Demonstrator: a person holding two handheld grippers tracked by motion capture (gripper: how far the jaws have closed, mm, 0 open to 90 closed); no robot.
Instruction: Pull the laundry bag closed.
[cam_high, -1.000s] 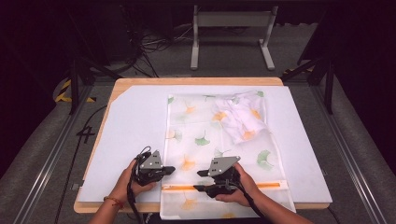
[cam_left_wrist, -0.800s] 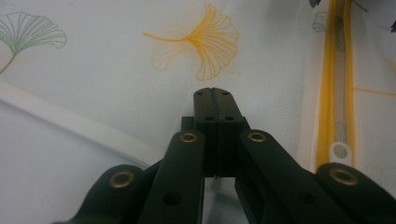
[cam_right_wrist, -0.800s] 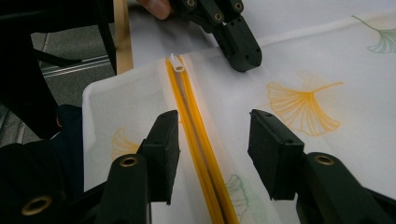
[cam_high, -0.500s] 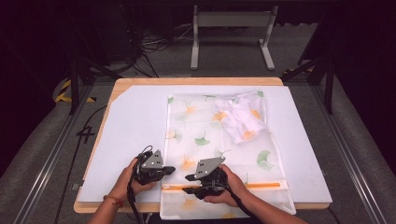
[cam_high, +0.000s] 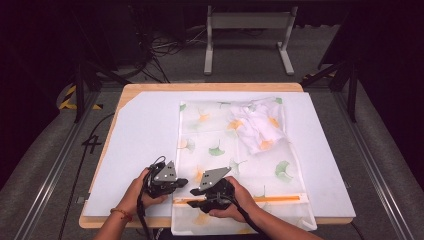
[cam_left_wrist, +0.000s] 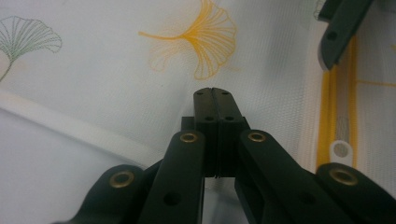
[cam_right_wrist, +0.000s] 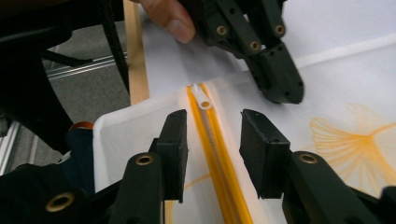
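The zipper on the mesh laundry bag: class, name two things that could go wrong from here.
The right gripper straddles the orange zipper, its jaws just closing short of the white pull tab; they may pinch tape instead. The left gripper, shut, only presses the mesh bag, so it could slide.

Table: a wooden top (cam_high: 210, 87) with a pale edge showing at the far side and left corner.
Cover: a white board (cam_high: 140, 145) lies over nearly all of it.
On the board: a mesh bag (cam_high: 240, 170) printed with leaves, its near end hanging over the table's front edge.
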